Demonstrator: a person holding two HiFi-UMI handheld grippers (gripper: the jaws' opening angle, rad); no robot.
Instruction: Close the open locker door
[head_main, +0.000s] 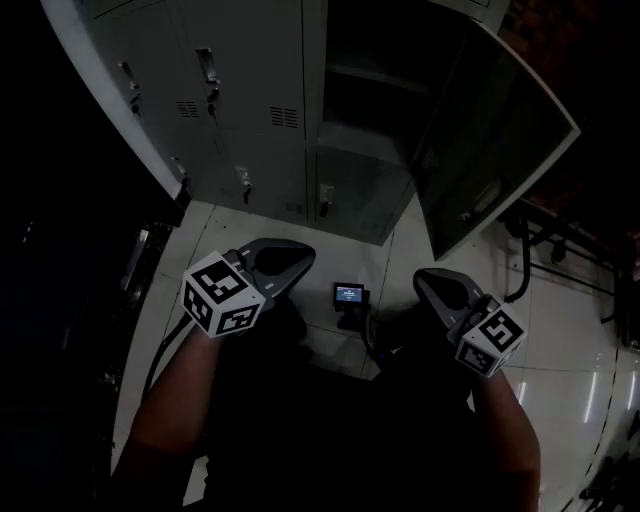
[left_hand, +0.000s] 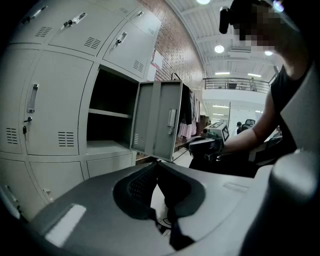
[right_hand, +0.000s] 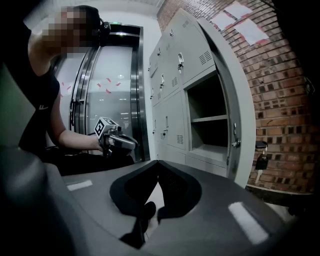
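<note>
- Low in the head view, the person's left forearm (head_main: 175, 400) and right forearm (head_main: 505, 430) reached forward, each hand carrying a gripper with a marker cube.
- The left gripper (head_main: 295, 255) pointed toward the locker bank (head_main: 250, 90). In the left gripper view its 2 jaws met at the tips (left_hand: 157, 165) with nothing between them.
- The right gripper (head_main: 425, 278) was also closed and empty, its jaws pressed together in the right gripper view (right_hand: 156, 164).
- A small device with a lit screen (head_main: 349, 294) sat on the glossy tiled floor (head_main: 560, 340) between the 2 grippers.
- The locker door (head_main: 490, 140) stood wide open, hinged at the right edge of the open compartment (head_main: 370, 100) in the bank's right-hand column, and swung out over the floor to the right.
- Neither gripper touched the door; both hung well apart from it.
- Inside the compartment 1 shelf (left_hand: 110, 114) ran across, and the left gripper view showed the door (left_hand: 160, 120) just right of the opening.
- Closed doors sat above, below and to the left of the opening.
- The right gripper view showed the door (right_hand: 245, 125) nearly edge-on, with a brick wall (right_hand: 280, 100) beyond it.
</note>
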